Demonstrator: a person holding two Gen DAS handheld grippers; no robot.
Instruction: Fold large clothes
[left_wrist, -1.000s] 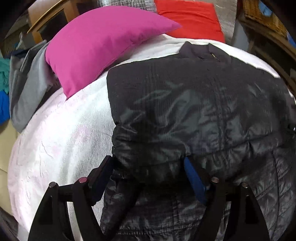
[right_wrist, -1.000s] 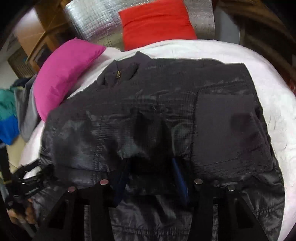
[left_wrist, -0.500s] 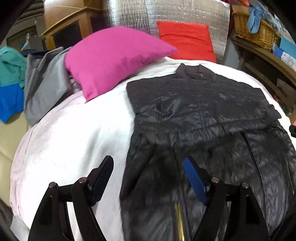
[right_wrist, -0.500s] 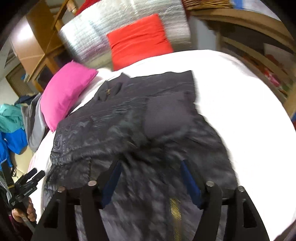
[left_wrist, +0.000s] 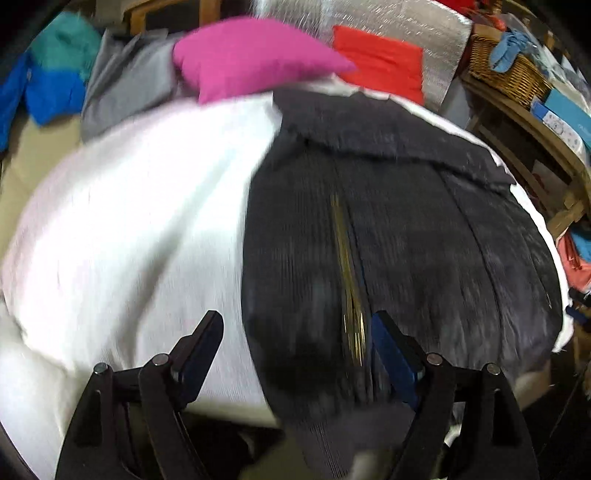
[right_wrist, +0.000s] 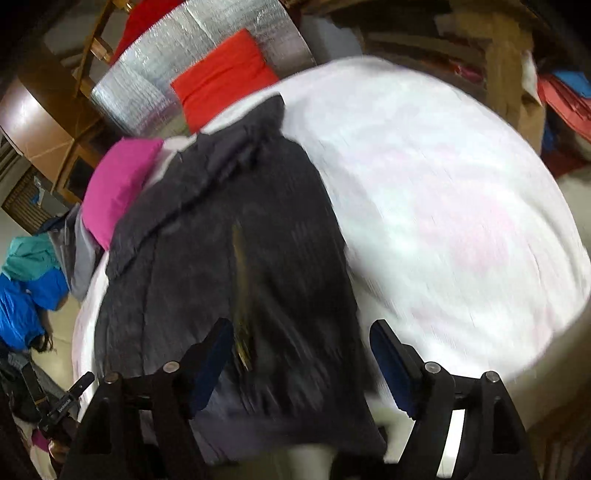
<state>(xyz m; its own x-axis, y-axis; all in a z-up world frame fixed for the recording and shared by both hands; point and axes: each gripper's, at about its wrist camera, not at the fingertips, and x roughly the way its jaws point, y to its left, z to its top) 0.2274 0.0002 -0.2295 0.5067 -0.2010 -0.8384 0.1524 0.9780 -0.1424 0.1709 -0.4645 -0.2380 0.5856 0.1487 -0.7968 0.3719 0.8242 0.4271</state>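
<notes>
Black quilted jacket (left_wrist: 399, 236) lies zipped on the white bedcover (left_wrist: 129, 221), centre frame. Left gripper (left_wrist: 295, 347) and right gripper (right_wrist: 301, 350), both opening, hold nothing. Next: grasp the lower hem.

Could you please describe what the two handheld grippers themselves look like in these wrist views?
Both look alike. The left gripper and right gripper each have two black angular fingers lined with blue pads on the inner faces. Behind them sit black triangular linkage plates with cut-outs, joined by round silver-grey pivot pins. No cables, labels or sleeves are visible on them.
</notes>
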